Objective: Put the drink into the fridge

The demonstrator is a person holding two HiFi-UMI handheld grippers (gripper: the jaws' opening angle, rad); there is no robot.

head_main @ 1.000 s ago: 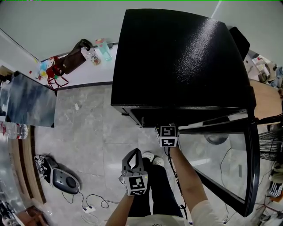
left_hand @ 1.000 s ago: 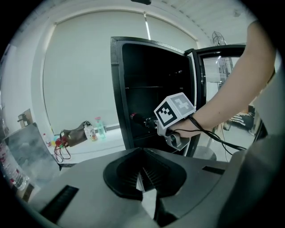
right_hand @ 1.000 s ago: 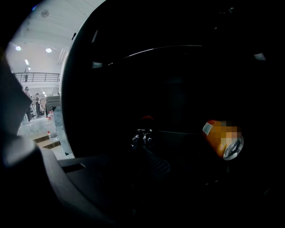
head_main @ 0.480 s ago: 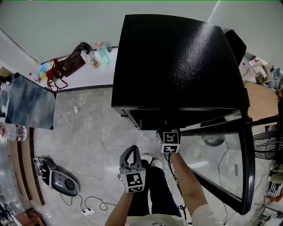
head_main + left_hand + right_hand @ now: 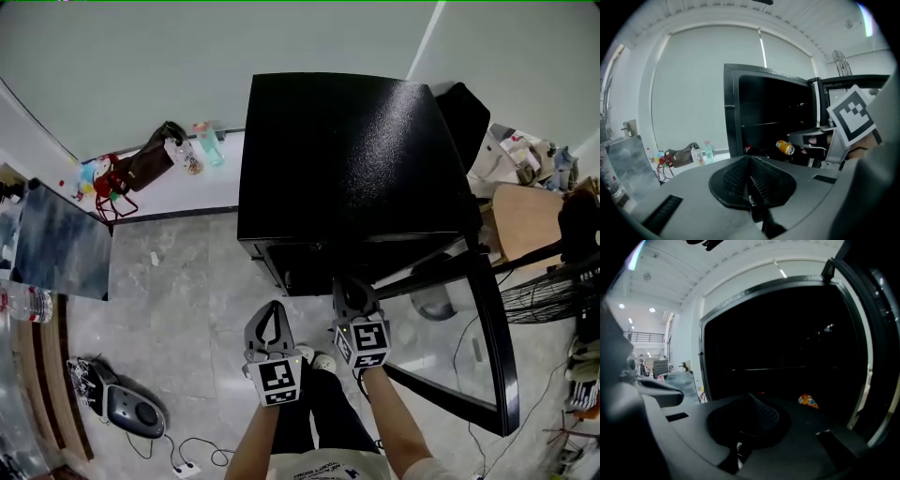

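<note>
Left forearm (image 5: 255,439) and right forearm (image 5: 401,433) stretch forward side by side, with left tongs (image 5: 271,314) and right tongs (image 5: 351,292) both pressed together, holding nothing.

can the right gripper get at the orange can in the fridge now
Probably yes: the fridge door stands open and the orange can lies in plain sight ahead of the right gripper, nothing between them. Its jaws are shut, so they must open first.

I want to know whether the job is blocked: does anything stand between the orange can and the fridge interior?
Nothing visible does. The orange can already lies inside the fridge, whose door stands open at the right. The left gripper and right gripper are both shut and empty, outside the opening.
</note>
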